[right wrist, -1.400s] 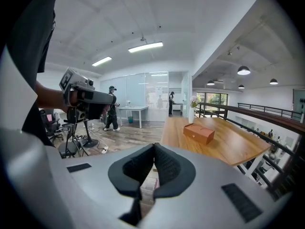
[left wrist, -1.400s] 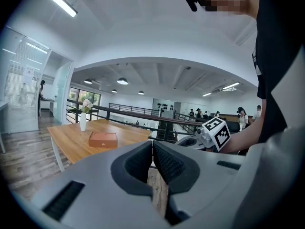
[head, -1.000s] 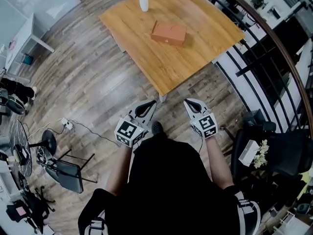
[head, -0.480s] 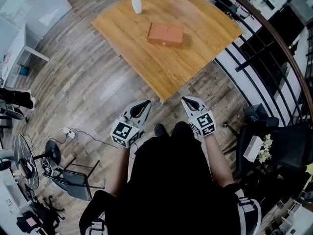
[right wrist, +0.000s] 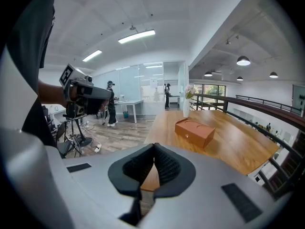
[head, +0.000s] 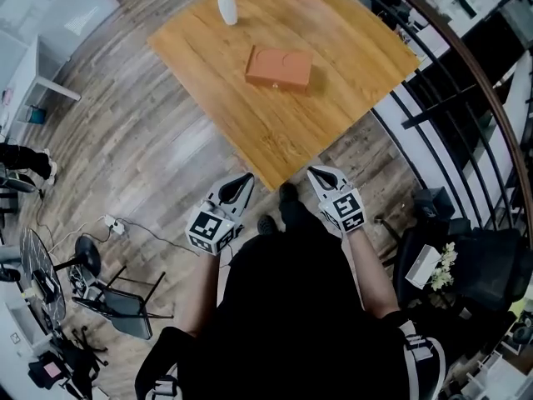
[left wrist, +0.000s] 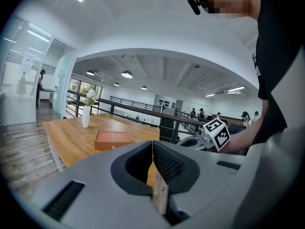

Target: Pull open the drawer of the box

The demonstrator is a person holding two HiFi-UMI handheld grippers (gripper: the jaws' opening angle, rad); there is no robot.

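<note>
**A:** Can anyone see the drawer on the orange-brown rectangular box (head: 280,67)? From the head view I can't make out a seam at all.

**B:** Not really. The right gripper view shows a small pale knob (right wrist: 187,135) on one long side, and that's it. The box sits closed near the middle of the light wooden tabletop (head: 350,57). The white vase (head: 226,7) at the tabletop's far corner is cut off at the top edge, and the person's black top hides the floor straight below.

**A:** And the tongs?

**B:** The left tongs (head: 246,177) and right tongs (head: 315,173) are both clenched with nothing in them. They're held close to the person's body and aimed at the tabletop, one on each side of its near corner. Both hang over the floor, well apart from the box.

**A:** Room to work?

**B:** Bare wood all round the box. There's open grey-brown plank floor (head: 141,140) off the tabletop's left side. A black metal railing (head: 441,98) runs close along the tabletop's right side.
</note>
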